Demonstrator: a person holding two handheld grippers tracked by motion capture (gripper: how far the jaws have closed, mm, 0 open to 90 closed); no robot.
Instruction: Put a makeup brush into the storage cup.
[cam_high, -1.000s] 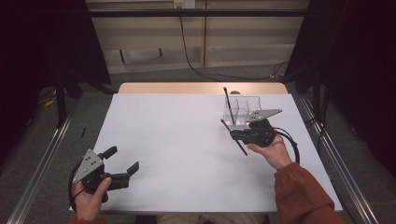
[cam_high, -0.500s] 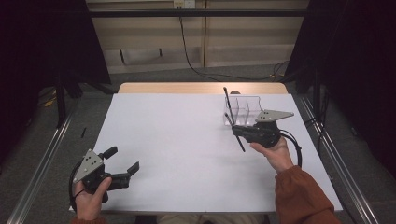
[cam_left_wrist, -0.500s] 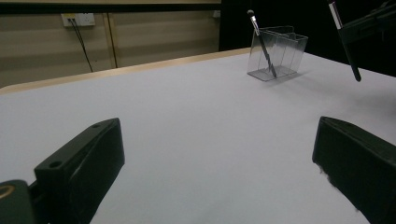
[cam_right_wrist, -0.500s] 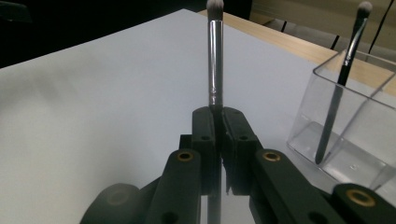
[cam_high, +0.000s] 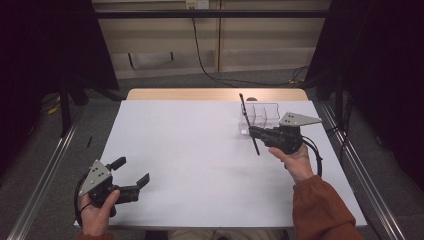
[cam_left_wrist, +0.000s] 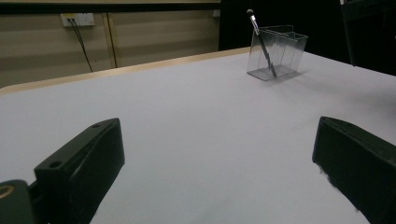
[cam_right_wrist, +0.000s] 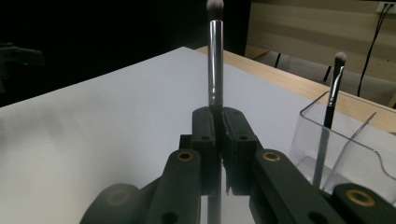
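Observation:
My right gripper (cam_high: 254, 133) (cam_right_wrist: 218, 116) is shut on a makeup brush (cam_right_wrist: 215, 56), held upright with its bristles up; the handle's lower end (cam_high: 256, 148) sticks out below the jaws. It hovers just in front of a clear divided organizer (cam_high: 267, 112) (cam_left_wrist: 285, 51) (cam_right_wrist: 355, 154) at the table's far right. A second brush (cam_high: 242, 107) (cam_left_wrist: 262, 42) (cam_right_wrist: 332, 93) leans in the organizer's end compartment. My left gripper (cam_high: 134, 170) (cam_left_wrist: 217, 140) rests open near the front left, with nothing between its jaws.
A white sheet (cam_high: 200, 165) covers the table, with a wooden strip (cam_high: 210, 94) along the far edge. Metal rails (cam_high: 47, 170) run along both sides. A cable (cam_high: 205, 60) trails across the floor beyond the table.
My right gripper has shifted slightly to the right with the brush in it. The left gripper has stayed put.

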